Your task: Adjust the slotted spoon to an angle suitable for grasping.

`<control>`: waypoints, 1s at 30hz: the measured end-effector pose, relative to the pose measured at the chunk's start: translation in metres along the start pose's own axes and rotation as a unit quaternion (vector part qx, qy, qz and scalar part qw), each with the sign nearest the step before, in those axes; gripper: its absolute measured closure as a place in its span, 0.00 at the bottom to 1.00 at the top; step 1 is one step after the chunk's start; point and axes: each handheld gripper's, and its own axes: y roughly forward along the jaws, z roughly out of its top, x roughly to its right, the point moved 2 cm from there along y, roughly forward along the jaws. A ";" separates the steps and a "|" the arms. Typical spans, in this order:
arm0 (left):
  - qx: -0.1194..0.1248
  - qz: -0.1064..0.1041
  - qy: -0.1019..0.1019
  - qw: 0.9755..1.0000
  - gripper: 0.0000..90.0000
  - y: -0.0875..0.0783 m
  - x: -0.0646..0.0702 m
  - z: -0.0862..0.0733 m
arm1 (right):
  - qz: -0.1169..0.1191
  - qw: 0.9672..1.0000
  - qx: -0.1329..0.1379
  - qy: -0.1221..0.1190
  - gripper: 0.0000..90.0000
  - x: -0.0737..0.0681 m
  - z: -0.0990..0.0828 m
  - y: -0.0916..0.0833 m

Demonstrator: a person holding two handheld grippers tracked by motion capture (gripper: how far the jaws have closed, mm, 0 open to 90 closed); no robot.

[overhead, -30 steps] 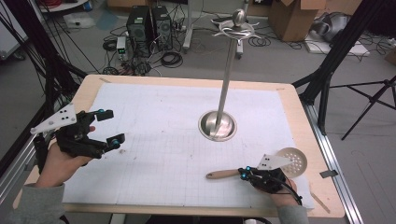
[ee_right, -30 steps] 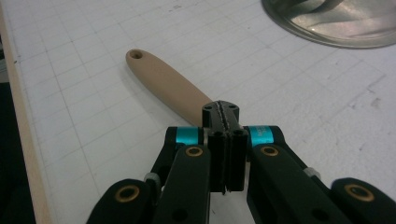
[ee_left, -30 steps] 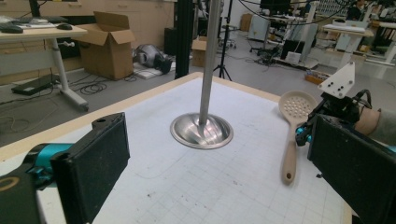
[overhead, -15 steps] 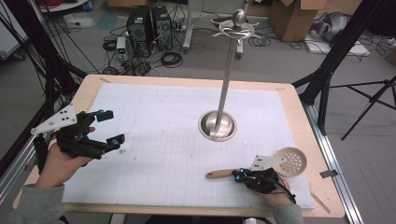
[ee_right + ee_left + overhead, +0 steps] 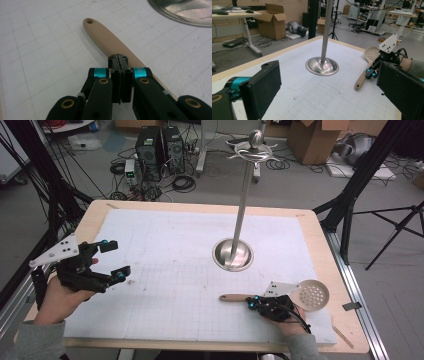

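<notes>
A skimmer lies flat on the white mat at the front right, with a cream perforated head [image 5: 312, 295] and a wooden handle [image 5: 232, 297]. My right gripper [image 5: 254, 303] is shut, pad against pad with nothing between. In the right gripper view its tips [image 5: 121, 58] sit directly over the middle of the handle [image 5: 105, 37]; whether they touch it I cannot tell. My left gripper [image 5: 116, 259] hovers open and empty over the mat's left side. The left gripper view looks between its jaws [image 5: 328, 75] at the skimmer [image 5: 372, 52] and the right gripper [image 5: 372, 72].
A steel stand rises from a round base [image 5: 232, 254] at the mat's centre, with hooks at its top [image 5: 255, 150]. Its base [image 5: 322, 66] lies just beyond the skimmer [image 5: 185, 12]. The mat sits on a wood-edged table [image 5: 320, 240]. Cables, computers and boxes stand on the floor behind.
My right gripper has slid a little to the left along the skimmer's handle, staying shut. The left gripper has stayed where it was.
</notes>
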 end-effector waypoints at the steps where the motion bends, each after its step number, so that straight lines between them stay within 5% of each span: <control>1: -0.001 0.000 0.002 1.000 0.07 0.000 0.000 0.000 | -0.003 1.000 0.000 0.001 1.00 0.000 0.001 0.001; 30: -0.010 0.014 -0.002 1.000 0.07 -0.011 -0.001 -0.008 | -0.074 0.997 0.000 0.019 1.00 0.017 0.018 0.021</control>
